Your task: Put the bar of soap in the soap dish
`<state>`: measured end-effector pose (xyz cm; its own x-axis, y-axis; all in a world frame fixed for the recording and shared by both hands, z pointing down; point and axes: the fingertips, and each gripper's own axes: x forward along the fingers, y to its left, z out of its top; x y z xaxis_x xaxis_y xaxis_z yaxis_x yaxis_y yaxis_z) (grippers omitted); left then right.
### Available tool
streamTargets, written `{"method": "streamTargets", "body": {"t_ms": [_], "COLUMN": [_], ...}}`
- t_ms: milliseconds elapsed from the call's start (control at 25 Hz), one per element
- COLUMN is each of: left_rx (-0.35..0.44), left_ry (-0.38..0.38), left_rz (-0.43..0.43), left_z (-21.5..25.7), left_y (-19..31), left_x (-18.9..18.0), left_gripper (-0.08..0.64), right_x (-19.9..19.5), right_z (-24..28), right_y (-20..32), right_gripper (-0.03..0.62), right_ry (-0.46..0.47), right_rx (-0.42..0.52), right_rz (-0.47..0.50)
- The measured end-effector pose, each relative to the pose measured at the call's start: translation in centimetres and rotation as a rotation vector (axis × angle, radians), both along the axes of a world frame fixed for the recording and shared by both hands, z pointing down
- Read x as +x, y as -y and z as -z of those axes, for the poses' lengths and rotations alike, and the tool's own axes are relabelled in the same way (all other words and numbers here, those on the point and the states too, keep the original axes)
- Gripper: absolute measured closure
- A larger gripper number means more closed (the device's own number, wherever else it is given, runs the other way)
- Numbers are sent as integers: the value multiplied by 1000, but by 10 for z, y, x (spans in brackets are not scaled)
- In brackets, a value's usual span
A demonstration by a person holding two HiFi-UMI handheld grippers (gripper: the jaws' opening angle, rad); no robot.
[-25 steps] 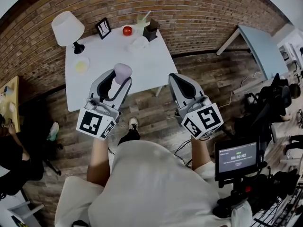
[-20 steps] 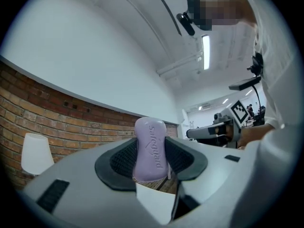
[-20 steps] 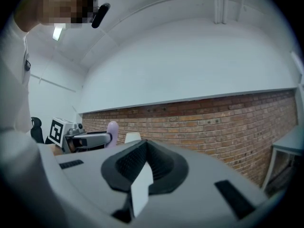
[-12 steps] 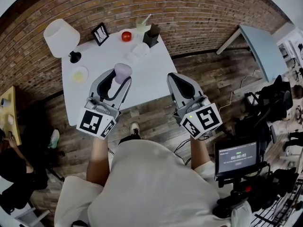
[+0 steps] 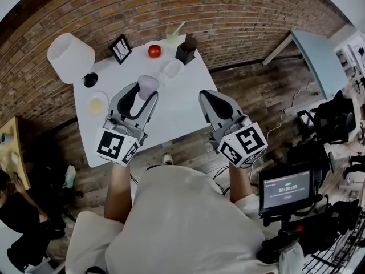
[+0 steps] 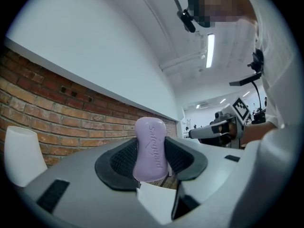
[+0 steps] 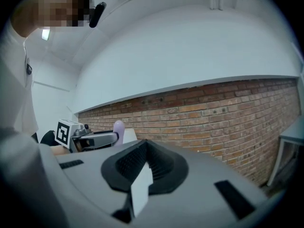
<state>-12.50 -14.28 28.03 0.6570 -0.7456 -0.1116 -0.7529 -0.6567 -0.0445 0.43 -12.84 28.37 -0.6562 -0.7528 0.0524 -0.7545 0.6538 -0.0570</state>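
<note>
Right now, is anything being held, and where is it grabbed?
The left gripper pinches the purple soap by its two long edges, top sticking out. The right gripper is shut and empty.

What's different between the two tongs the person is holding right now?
The left tongs are clamped on a purple bar of soap standing upright; the right tongs are closed on nothing. The left tongs reach over the white table; the right tongs sit near its right edge. Both are grey with black ribbed pads.

Mid table (image 5: 177, 107) free; lamp (image 5: 70, 57), frame (image 5: 121, 48), prob. apple (image 5: 154, 51) along back edge.
</note>
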Motion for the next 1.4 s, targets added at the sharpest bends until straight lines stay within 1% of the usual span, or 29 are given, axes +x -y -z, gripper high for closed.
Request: {"method": "streamTargets", "body": {"t_ms": [160,320,440,520,640,800,1000,1200,1400], "left_rx": [-4,-18,-41,-60,-96,-145,-201,-270,-327], "left_ry": [0,-4,-1,7,19,44,68,82,96], "left_rz": [-13,-38,-57,-67,-79,-84,-99,-116,-136], "left_z": [-1,-8,-21,-32,-49,-71,-97,-137,-167], "left_y": [22,41,54,65,92,116,132,171,198], "left_x": [-6,-8,-6,-2,10,18,24,40,53], "left_gripper": [373,373,373,373,373,373,373,373,373], "right_x": [-3,0,4,8,18,23,23,30,37], "right_z": [-2,-6,-17,-25,-37,-53,-68,-96,-116], "right_y": [20,33,38,43,62,79,89,123,144], "right_gripper": [588,588,588,588,588,588,588,588,588], "right_ry": [0,-24,-40,-24,19,39,26,13,-4], "right_rx": [-5,5,-17,-39,-82,-130,-148,-202,-252], "right_rz": [-32,-101,-131,-140,-141,-120,-130,-125,-129]}}
